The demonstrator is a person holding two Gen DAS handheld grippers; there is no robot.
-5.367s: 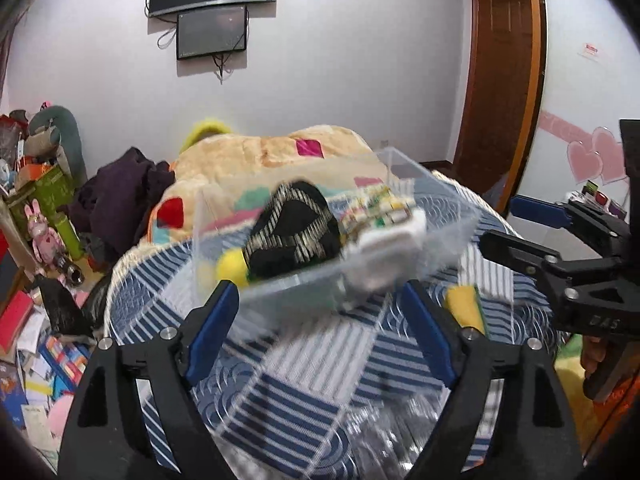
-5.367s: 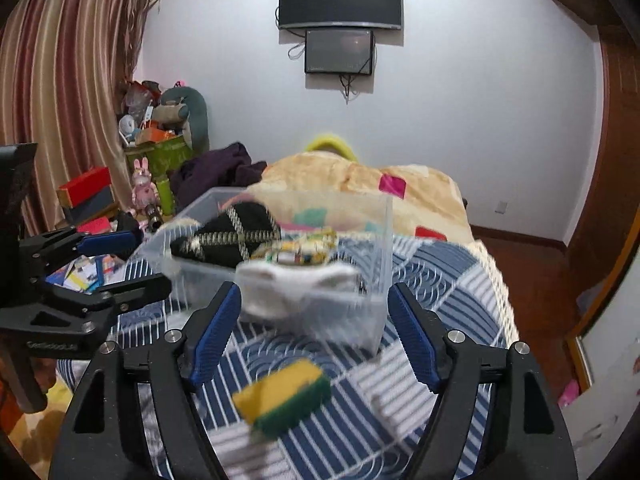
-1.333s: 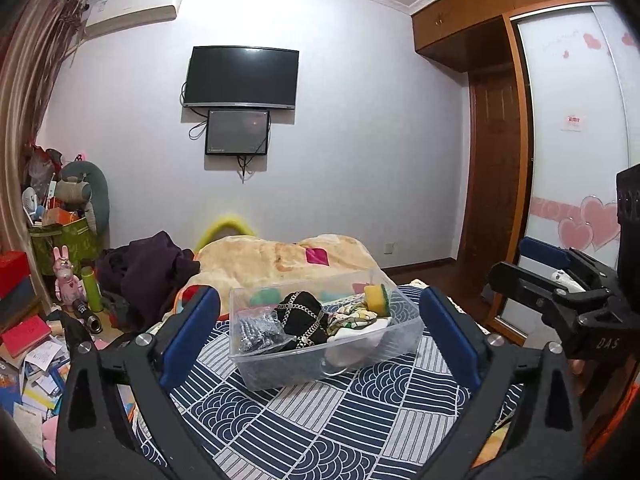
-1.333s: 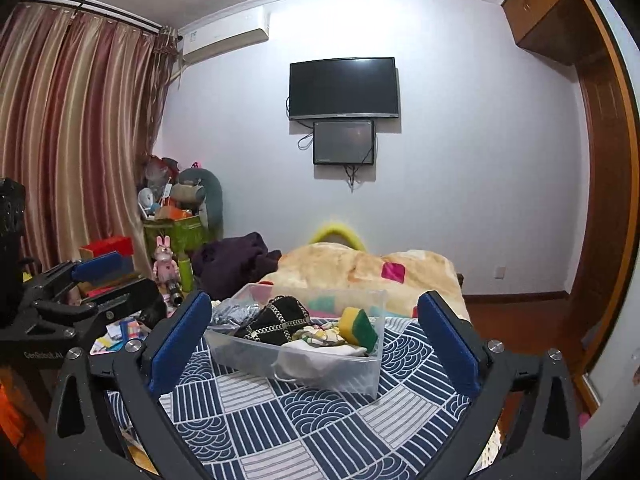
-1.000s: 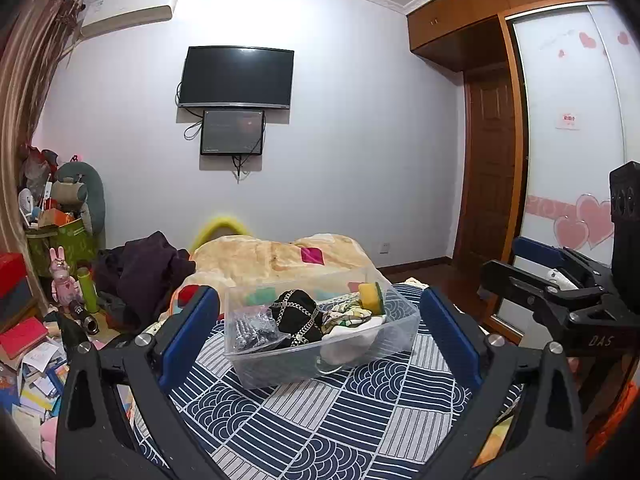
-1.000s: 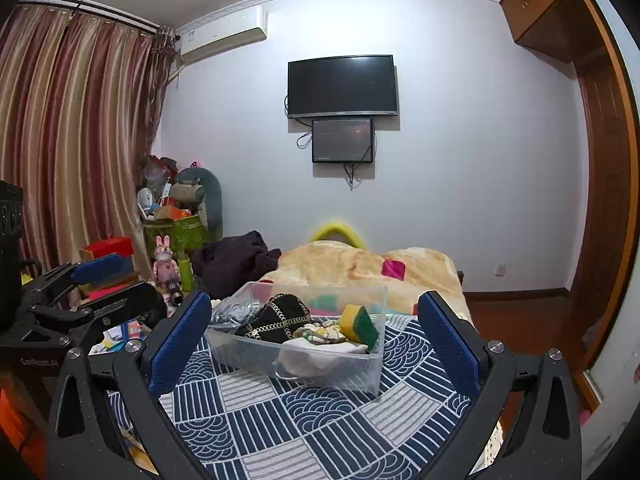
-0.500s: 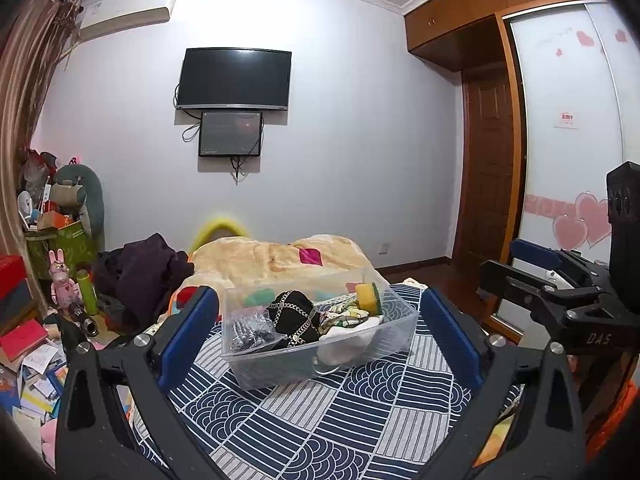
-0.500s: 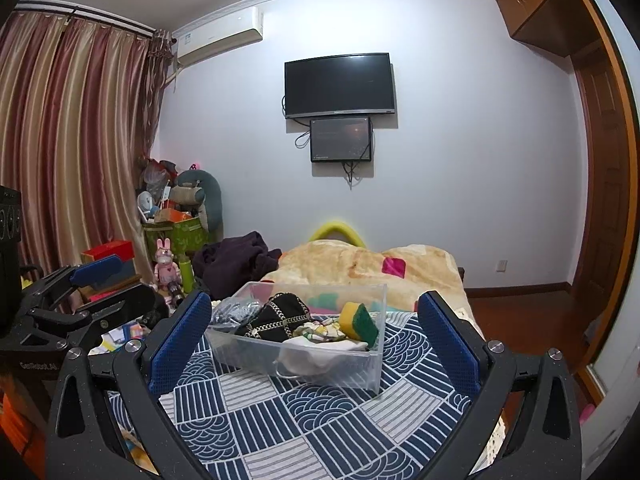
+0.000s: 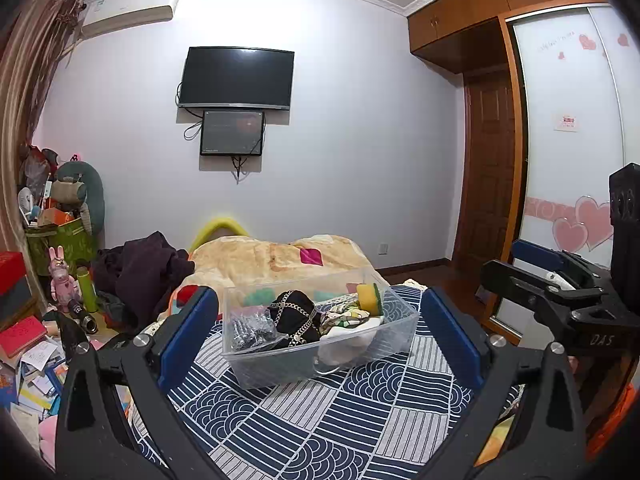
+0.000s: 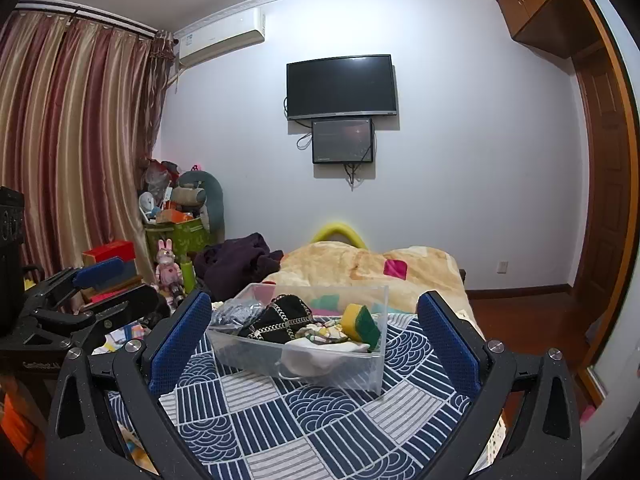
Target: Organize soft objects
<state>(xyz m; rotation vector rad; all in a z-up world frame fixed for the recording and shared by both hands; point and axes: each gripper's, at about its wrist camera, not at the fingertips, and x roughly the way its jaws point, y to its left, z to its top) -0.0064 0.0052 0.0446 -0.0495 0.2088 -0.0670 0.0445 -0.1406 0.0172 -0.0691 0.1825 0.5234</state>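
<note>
clear bin (image 10: 376,364) holding sponge (image 10: 360,322), black bag (image 10: 280,320), cloths

The clear plastic bin (image 9: 320,364) sits on the patterned blue bedspread (image 9: 320,432), open at the top, so entry from above is unobstructed. Bare bedspread lies in front of the bin and to either side of it. Inside, a grey bundle (image 9: 250,328), black chained bag (image 9: 294,316), white cloth (image 9: 348,336) and yellow-green sponge (image 10: 360,322) crowd the bin. Behind the bin a beige blanket (image 9: 276,258) rises.
</note>
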